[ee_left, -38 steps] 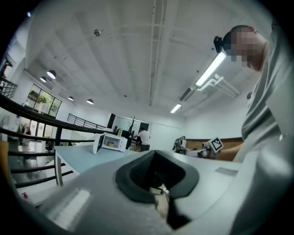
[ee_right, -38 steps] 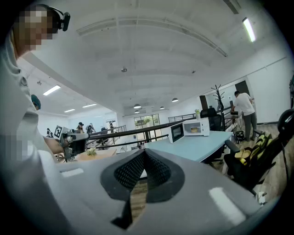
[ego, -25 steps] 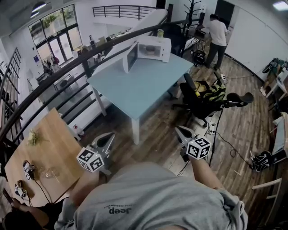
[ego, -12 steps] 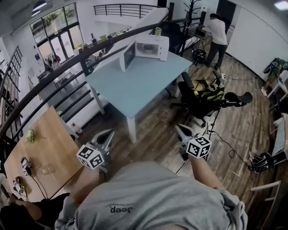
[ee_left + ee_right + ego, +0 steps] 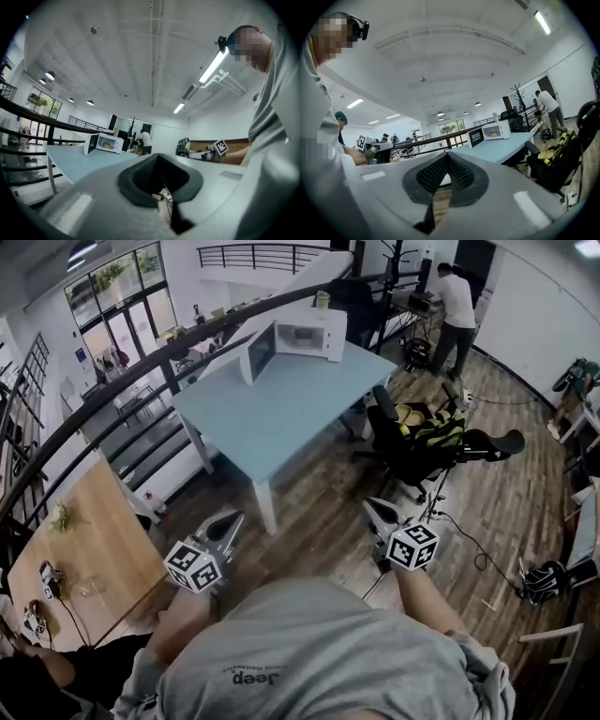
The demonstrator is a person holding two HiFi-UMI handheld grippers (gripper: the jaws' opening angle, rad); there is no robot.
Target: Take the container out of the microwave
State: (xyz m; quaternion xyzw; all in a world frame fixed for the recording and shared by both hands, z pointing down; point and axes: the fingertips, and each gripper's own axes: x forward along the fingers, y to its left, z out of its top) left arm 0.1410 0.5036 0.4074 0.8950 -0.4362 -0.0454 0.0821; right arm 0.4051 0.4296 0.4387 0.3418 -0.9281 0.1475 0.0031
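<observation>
Nearest: the operator's grey T-shirt point(image 5: 319, 652), with both grippers held out in front over the wooden floor point(image 5: 314, 517).

Left gripper point(image 5: 229, 523): jaws closed, pads together, nothing between them. Right gripper point(image 5: 375, 512): also closed, tips meeting, empty. Both point roughly level toward the blue table point(image 5: 281, 413). They are well short of it and touch nothing.

A wooden table point(image 5: 84, 545) sits off to the left of the left gripper, with small clutter on it; I can't identify the items.

A black office chair point(image 5: 412, 442) with something yellow-green on the seat stands just beside the blue table's right edge. A black railing point(image 5: 112, 395) runs diagonally past the blue table's left side.

The microwave point(image 5: 314, 334) is white and stands at the far end of the blue table. Its door point(image 5: 258, 352) is swung wide open to the left.

The container point(image 5: 107, 145) is inside the microwave, a small yellowish item on the cavity floor, untouched. The right gripper view shows the container point(image 5: 495, 132) in the same spot. In the head view it's too small to make out.

A greenish cup point(image 5: 322, 300) stands on top of the microwave.

Furthest back, a person point(image 5: 457, 306) in a white shirt stands at a desk, back to the camera.
</observation>
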